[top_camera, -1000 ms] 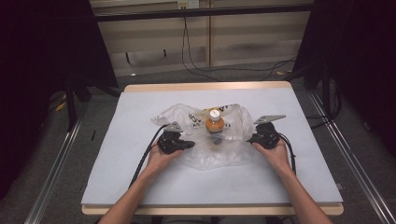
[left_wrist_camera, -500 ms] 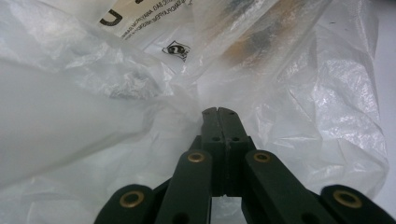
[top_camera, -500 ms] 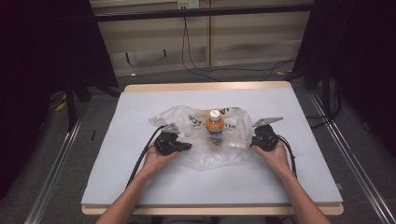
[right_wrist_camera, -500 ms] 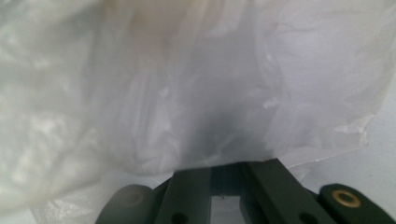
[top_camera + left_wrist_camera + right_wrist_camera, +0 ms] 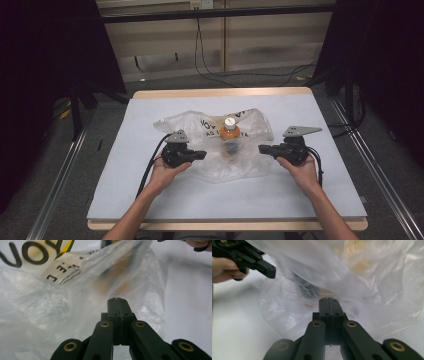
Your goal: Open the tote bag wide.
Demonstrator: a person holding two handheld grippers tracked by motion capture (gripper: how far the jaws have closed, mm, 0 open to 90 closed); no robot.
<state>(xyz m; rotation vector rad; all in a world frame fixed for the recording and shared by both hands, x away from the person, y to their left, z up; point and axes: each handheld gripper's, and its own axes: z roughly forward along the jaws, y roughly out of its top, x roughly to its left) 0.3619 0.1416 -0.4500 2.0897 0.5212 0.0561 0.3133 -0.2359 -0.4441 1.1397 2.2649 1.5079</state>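
Clear plastic bag [image 5: 220, 145] lies crumpled mid-table [image 5: 125, 200], printed black lettering on its top side. Orange bottle [image 5: 229, 131] with white cap stands inside the bag, roughly upright, about centre of it. Dark blurry item sits just below the bottle in the bag, can't tell what it is.

Left gripper [image 5: 200, 155] at the bag's left edge, pointing right toward the bottle. Jaws pressed together in the left gripper view [image 5: 116, 301], nothing visibly pinched between them; bag film right in front of the tips, contact unclear. Left hand [image 5: 167, 170] wraps its body.

Right gripper [image 5: 264, 149] at the bag's right edge, pointing left. Jaws also closed flat in the right gripper view [image 5: 328, 301], no film seen between them; bag drapes just ahead and above. Right hand [image 5: 300, 170] holds it.

Both grippers face each other, bottle between them, well apart from either tip. Cables trail back along the forearms.
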